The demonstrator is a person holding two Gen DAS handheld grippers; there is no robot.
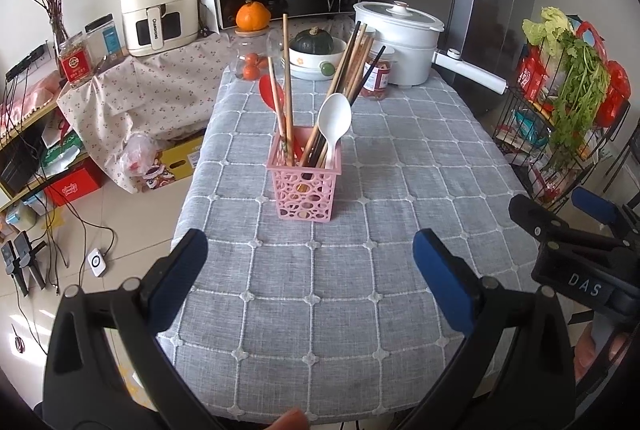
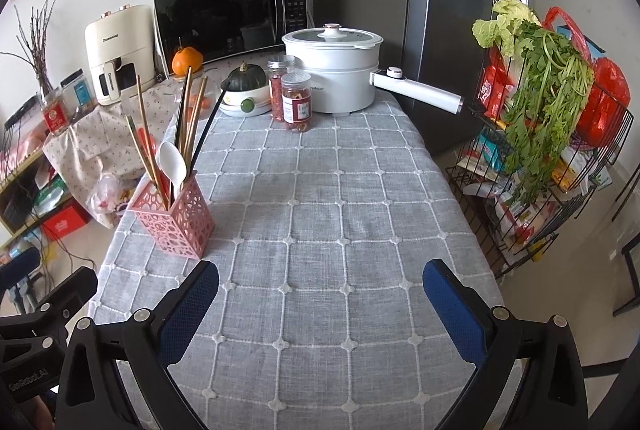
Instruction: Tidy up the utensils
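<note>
Basket (image 1: 305,179): one, pink plastic, square, its walls pierced with round holes; it stands upright on the cloth at the middle of the left wrist view and at the left of the right wrist view (image 2: 173,214).
Spoons: two, both standing handle-down in the basket; a white spoon (image 1: 335,119) of smooth plastic with an oval bowl, and a red spoon (image 1: 271,93) partly hidden behind the sticks.
Chopsticks (image 1: 349,64): a leaning bundle of thin straight sticks, some pale wood, some black; the exact count cannot be told where they overlap. Two more pale ones stand apart at the basket's left side.
Tablecloth (image 1: 328,270): one, grey woven fabric with a white stitched grid and small flower knots at the crossings.
Jars (image 2: 296,103): two, clear with red contents, side by side at the top centre of the right wrist view.
Pot (image 2: 332,70): one, white, round, lidded, with a long straight handle.
Squash (image 2: 247,75): one, dark green, sitting in a white bowl.
Left gripper (image 1: 310,266): jaws spread wide, nothing between them, low in the frame above bare cloth, short of the basket.
Right gripper (image 2: 320,290): jaws likewise wide apart and empty, over bare cloth; the basket lies up and to its left.
Pads (image 2: 454,306): blue, textured, on black fingers.
</note>
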